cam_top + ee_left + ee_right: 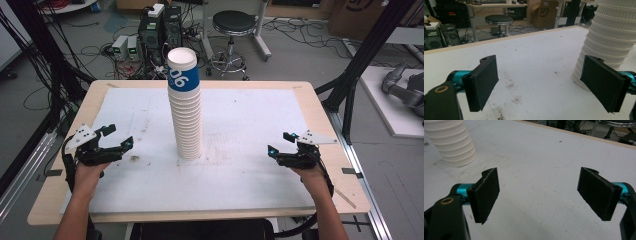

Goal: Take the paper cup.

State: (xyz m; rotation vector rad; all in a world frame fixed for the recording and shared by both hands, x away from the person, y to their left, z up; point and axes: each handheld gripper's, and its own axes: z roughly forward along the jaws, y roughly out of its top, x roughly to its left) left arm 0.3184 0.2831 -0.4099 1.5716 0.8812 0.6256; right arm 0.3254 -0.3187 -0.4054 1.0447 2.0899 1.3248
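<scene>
Evenly lit from overhead, bright, with soft faint shadows. Mild glare off the white table cover (250,165). Slightly soft throughout; blurred on the close black pads (482,82); background clutter hazy.

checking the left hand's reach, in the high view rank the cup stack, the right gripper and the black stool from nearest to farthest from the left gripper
1. Cup stack: mid-table, just right of the left gripper, whose jaws stand open.
2. Right gripper: at the table's opposite side, jaws open.
3. Black stool: on the floor beyond the table's far edge.
</scene>
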